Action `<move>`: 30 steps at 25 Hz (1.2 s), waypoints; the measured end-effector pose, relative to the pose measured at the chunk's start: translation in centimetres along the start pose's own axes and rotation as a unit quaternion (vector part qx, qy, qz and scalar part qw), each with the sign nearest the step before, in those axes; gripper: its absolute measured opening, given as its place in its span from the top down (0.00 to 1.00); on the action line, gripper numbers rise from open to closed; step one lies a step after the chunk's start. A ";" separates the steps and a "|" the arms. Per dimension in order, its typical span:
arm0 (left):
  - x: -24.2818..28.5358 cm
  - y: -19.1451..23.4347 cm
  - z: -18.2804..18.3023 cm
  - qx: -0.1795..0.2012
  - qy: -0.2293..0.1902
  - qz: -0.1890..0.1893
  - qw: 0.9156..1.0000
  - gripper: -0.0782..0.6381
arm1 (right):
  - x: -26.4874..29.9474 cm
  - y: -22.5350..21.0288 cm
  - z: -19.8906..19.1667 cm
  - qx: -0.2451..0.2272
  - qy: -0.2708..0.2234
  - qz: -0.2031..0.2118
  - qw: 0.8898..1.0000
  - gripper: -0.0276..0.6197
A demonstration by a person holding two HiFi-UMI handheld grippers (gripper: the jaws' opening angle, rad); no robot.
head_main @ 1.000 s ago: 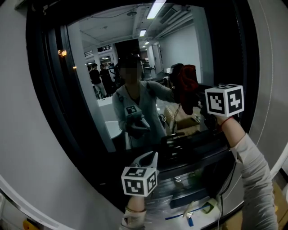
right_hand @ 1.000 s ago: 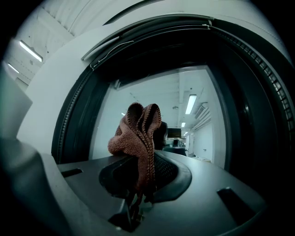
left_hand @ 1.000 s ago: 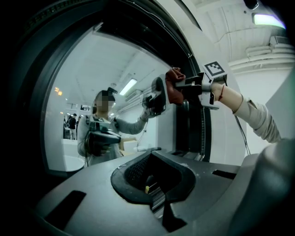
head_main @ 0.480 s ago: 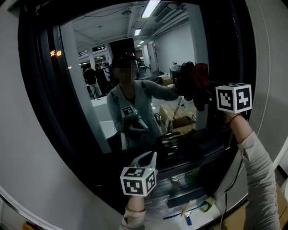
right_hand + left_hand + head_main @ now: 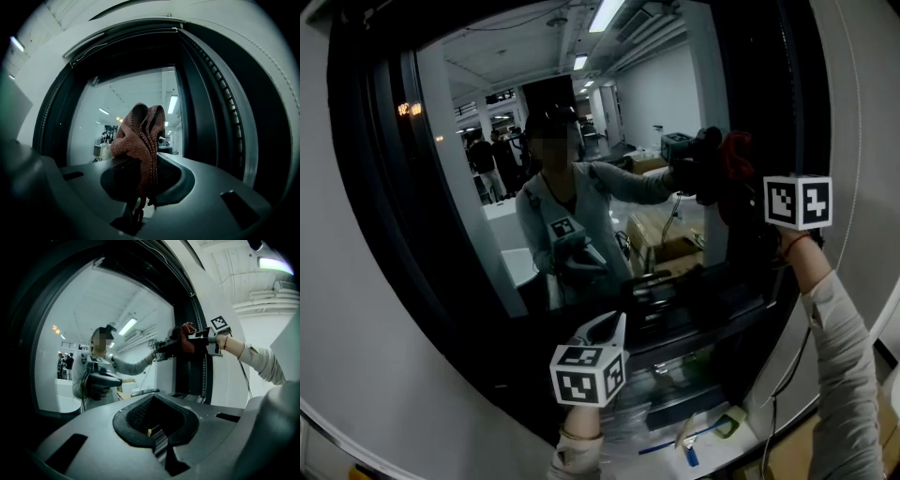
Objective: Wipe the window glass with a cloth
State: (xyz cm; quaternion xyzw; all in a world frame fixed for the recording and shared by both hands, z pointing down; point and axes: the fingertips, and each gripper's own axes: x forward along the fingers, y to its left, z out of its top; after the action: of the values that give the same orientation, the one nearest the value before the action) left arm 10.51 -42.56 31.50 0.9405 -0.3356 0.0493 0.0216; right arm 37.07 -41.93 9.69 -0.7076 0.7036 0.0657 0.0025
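The window glass (image 5: pixel 581 187) is dark and mirrors a person and a lit room. My right gripper (image 5: pixel 748 187) is raised to the pane's upper right, shut on a red-brown cloth (image 5: pixel 735 153) that lies against the glass close to the dark right frame (image 5: pixel 787 94). In the right gripper view the cloth (image 5: pixel 140 136) bunches up out of the right gripper (image 5: pixel 139 199), with the glass (image 5: pixel 117 108) just beyond. My left gripper (image 5: pixel 616 328) hangs low at centre, pointing up at the glass, shut and empty. From the left gripper (image 5: pixel 157 439) I see the cloth (image 5: pixel 188 332) at the frame.
A white curved surround (image 5: pixel 375 328) borders the window on the left. Below the sill lie clear plastic wrap (image 5: pixel 675 394), a blue-handled tool (image 5: pixel 694 457) and a yellowish roll (image 5: pixel 729 424). A thin cord (image 5: pixel 855 141) hangs down the white wall at the right.
My right gripper has slid the cloth to the right and slightly up across the glass, toward the right frame. The left gripper has stayed where it was.
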 end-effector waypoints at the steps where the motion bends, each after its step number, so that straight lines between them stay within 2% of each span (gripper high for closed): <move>1: -0.1 0.0 0.0 0.000 0.000 0.001 1.000 0.88 | -0.1 0.0 -0.1 0.000 -0.001 -0.003 1.000 0.88; 7: -1.2 0.9 -0.2 -0.005 0.000 0.012 1.000 0.88 | -1.7 2.7 -0.2 0.001 -0.019 0.008 1.000 0.88; 17: -5.1 3.5 -1.2 -0.018 -0.004 0.056 0.998 0.88 | -2.7 13.1 -3.2 0.017 -0.031 0.118 0.992 0.88; 23: -8.2 5.4 -2.3 -0.029 -0.006 0.090 0.995 0.88 | -1.6 20.4 -6.1 0.028 -0.023 0.186 0.982 0.88; 30: -11.8 7.5 -3.2 -0.041 -0.002 0.131 0.990 0.88 | -0.4 29.0 -7.3 0.041 -0.028 0.262 0.964 0.88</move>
State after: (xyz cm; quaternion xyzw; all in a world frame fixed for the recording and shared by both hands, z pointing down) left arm -3.54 -40.70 33.47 0.8867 -0.4579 0.0359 0.0531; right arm 8.80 -42.52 19.60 -0.4961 0.8659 0.0554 0.0337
